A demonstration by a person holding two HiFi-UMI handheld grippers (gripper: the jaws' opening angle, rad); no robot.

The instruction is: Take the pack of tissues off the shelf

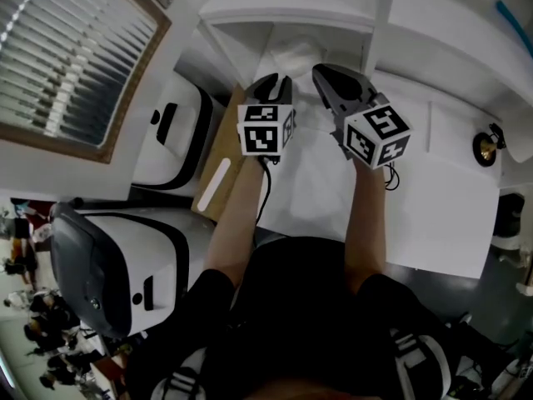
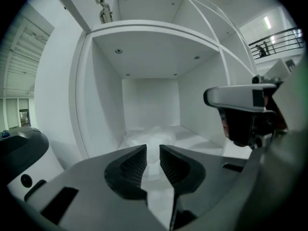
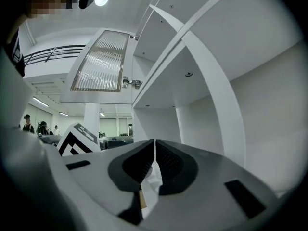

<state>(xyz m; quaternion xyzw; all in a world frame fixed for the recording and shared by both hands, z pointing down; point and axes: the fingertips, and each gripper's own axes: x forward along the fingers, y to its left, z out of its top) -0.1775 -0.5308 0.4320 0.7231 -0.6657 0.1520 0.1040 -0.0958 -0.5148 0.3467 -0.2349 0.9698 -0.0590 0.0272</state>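
White pack of tissues (image 2: 150, 134) lies just ahead of the narrowly parted left gripper (image 2: 153, 152) (right gripper (image 3: 154, 146) pressed closed).

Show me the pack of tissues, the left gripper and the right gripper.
pack of tissues (image 2: 153, 134), left gripper view, on the middle of its crinkled white wrap.
left gripper (image 2: 153, 152), left gripper view, in the narrow gap between its jaws.
right gripper (image 3: 154, 147), right gripper view, where its jaws meet.

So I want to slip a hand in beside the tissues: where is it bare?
In the cubby, the floor between the tissue pack and the right wall is bare. Outside, the white surface right of the right gripper is free. Left of the left gripper it is crowded: a cardboard sheet and white machines.
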